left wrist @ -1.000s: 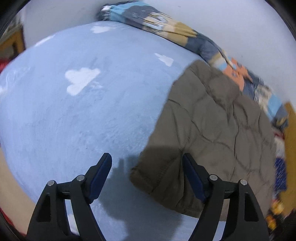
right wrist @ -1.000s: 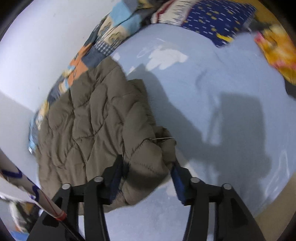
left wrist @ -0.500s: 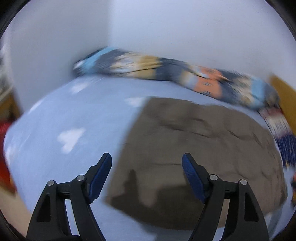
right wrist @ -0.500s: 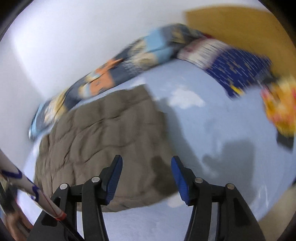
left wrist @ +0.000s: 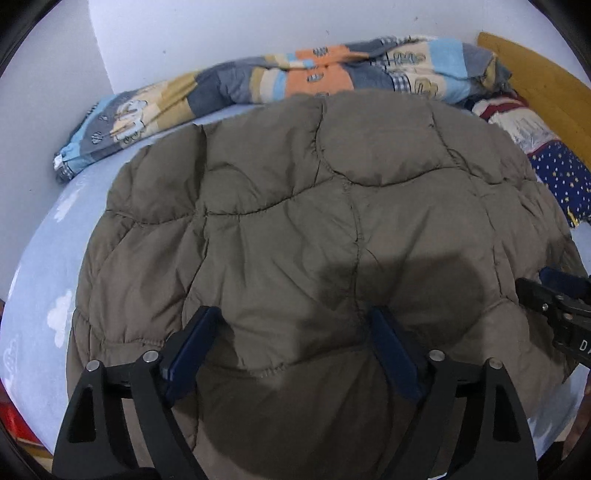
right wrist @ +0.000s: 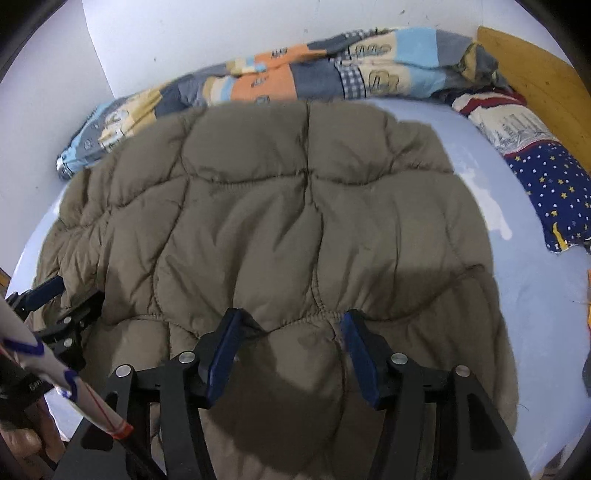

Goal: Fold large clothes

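1. My left tongs are opening and my right tongs are easing apart; neither grips the jacket.
2. The brown quilted jacket lies folded on the blue bed.
3. I should grip the near edge evenly with both.

Quilted jacket lies spread flat on the bed, filling its middle. Behind it, along the wall, a rolled patchwork blanket runs left to right. At far right a headboard, w/ two pillows in front of it, beside the jacket. Left tool sits over the jacket's near edge, left of centre; right tool over the same edge, further right. Both tools' jaws are opening, fabric between them.
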